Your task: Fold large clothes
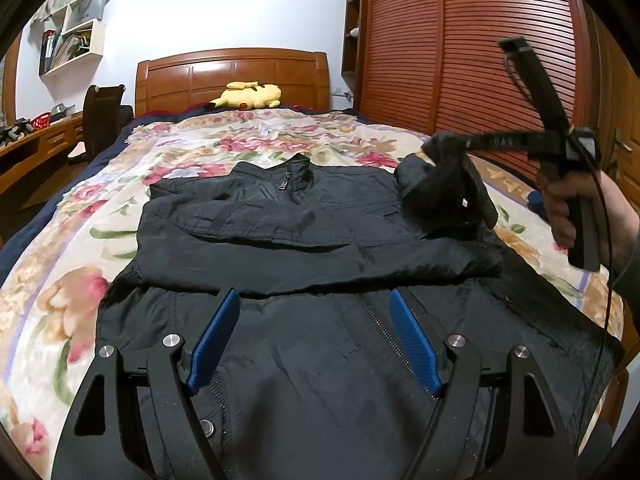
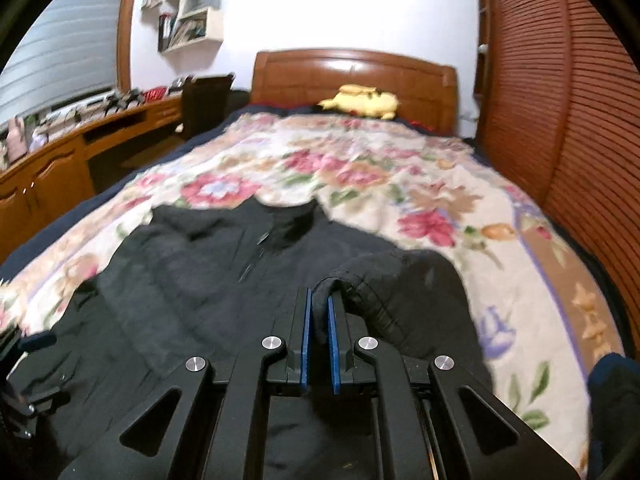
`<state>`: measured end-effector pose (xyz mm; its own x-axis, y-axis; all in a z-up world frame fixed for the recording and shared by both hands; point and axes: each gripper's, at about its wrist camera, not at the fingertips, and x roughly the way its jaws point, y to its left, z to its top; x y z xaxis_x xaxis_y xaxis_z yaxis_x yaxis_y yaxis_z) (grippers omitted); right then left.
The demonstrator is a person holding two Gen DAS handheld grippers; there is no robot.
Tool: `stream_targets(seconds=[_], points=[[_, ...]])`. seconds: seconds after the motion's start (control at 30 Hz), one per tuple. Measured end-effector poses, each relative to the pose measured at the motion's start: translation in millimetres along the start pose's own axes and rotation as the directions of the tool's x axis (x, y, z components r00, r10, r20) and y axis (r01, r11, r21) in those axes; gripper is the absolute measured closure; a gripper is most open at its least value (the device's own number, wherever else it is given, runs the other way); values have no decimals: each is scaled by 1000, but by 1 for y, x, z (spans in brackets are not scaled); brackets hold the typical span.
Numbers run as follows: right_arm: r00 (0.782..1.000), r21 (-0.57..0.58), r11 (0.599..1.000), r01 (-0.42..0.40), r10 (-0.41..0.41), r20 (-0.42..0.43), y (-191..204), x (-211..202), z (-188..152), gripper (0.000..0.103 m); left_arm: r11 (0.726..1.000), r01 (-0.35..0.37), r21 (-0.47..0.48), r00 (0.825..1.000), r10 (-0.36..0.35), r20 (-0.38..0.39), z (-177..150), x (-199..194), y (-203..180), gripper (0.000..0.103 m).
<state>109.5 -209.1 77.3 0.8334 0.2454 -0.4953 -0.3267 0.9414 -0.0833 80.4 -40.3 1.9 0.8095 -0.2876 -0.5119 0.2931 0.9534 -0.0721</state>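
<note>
Left gripper (image 1: 314, 312): jaws wide, nothing between the blue pads (image 1: 214, 340), hovering over the jacket's lower front near the zipper (image 1: 384, 320). Right gripper (image 2: 318, 314): clamped on the jacket's cuff (image 2: 326, 292), sleeve (image 1: 444, 188) lifted off the bed at the jacket's right side; hand (image 1: 560, 208) on the handle. Black jacket (image 1: 304, 220) lies front-up on the floral bedspread (image 1: 280, 136), collar toward the headboard (image 1: 232, 76), other sleeve folded across the chest. Yellow plush toy (image 1: 248, 96) at the bed's head; wooden slatted wardrobe (image 1: 460, 60) to the right.
</note>
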Motion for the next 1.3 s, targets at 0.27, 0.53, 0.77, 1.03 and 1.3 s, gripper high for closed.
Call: stream_targets(seconds=[0.27, 0.53, 0.77, 1.03, 1.3], points=[[989, 24, 999, -28, 32, -147, 4, 14, -36, 95, 1000, -5, -4, 1000, 5, 2, -2, -4, 3, 25], [997, -14, 1000, -26, 25, -70, 8, -23, -15, 90, 1000, -8, 0, 1000, 8, 1, -2, -5, 2, 25], [996, 34, 995, 89, -88, -15, -20, -37, -21, 42, 1000, -9, -1, 1000, 9, 1, -2, -4, 2, 25], [974, 111, 976, 188, -171, -148, -59, 2, -43, 42, 1000, -9, -2, 1000, 9, 1, -2, -4, 3, 25], [954, 118, 969, 218, -186, -233, -75, 14, -47, 42, 1000, -11, 2, 1000, 11, -8, -3, -3, 1, 25]])
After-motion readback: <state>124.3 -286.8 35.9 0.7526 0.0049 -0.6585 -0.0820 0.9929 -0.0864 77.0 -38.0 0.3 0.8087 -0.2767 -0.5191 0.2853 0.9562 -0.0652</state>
